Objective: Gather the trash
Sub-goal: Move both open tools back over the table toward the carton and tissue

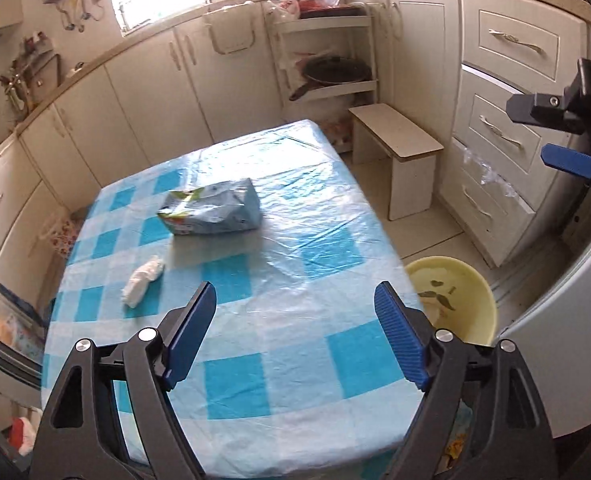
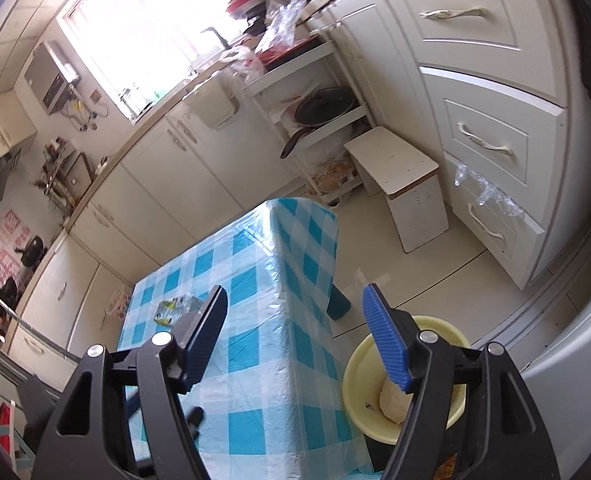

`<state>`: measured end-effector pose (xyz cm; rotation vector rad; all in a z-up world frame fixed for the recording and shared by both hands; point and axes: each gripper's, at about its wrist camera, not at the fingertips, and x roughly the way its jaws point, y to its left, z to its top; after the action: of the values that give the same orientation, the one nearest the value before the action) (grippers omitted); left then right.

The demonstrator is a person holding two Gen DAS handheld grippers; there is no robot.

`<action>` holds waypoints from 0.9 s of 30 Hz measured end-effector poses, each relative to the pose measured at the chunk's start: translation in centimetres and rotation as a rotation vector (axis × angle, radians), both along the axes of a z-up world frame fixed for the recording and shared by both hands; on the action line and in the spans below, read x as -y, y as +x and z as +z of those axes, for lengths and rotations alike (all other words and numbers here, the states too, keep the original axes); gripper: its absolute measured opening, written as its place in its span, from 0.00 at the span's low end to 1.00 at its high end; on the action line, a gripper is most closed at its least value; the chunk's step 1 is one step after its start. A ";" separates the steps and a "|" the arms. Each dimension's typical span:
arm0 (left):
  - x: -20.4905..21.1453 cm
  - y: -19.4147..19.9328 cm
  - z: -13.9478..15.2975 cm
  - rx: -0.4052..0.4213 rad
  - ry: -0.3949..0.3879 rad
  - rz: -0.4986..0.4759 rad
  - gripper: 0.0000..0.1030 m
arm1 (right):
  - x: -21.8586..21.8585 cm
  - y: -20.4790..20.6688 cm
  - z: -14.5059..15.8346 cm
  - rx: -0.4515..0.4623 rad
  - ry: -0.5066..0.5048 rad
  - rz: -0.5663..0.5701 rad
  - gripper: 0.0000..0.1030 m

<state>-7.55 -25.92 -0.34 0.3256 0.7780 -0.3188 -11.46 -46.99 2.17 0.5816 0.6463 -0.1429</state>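
A crumpled blue-grey packet (image 1: pixel 213 208) lies on the blue checked table (image 1: pixel 319 216), and a crumpled white tissue (image 1: pixel 142 275) lies to its front left. A yellow bin (image 1: pixel 459 300) stands on the floor off the table's right edge. My left gripper (image 1: pixel 295 320) is open and empty above the table's near part. My right gripper (image 2: pixel 295 320) is open and empty, high above the table's right edge and the bin (image 2: pixel 361 376), which holds a pale lump (image 2: pixel 391 402). The packet (image 2: pixel 175 308) shows partly behind my right gripper's left finger. The right gripper also shows at the far right of the left wrist view (image 1: pixel 543 136).
Cream cabinets (image 1: pixel 167 80) run behind the table. A drawer unit (image 1: pixel 503 120) stands at the right. A small white stool (image 1: pixel 399 152) and a corner shelf with a dark pan (image 1: pixel 335 72) stand beyond the table's far corner.
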 end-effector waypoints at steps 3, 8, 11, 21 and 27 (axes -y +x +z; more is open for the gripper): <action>-2.9 0.6 0.3 0.029 0.008 0.030 0.76 | -2.2 0.9 -0.3 -0.015 -0.033 0.037 0.67; -7.5 2.6 0.4 0.013 -0.048 0.113 0.77 | -5.3 2.8 -1.0 -0.046 -0.064 0.082 0.67; -10.0 3.8 0.1 -0.005 -0.065 0.164 0.77 | -7.3 4.0 -1.1 -0.058 -0.085 0.117 0.67; -15.9 5.5 -0.5 -0.035 -0.098 0.285 0.77 | -12.0 6.3 -1.4 -0.071 -0.136 0.202 0.69; -16.3 5.3 -0.4 -0.026 -0.099 0.280 0.78 | -13.7 7.0 -1.8 -0.084 -0.156 0.226 0.69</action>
<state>-2.27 -9.61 -0.73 0.1169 0.8195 -0.0975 -4.46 -33.30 0.33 0.3506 0.7707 -0.0057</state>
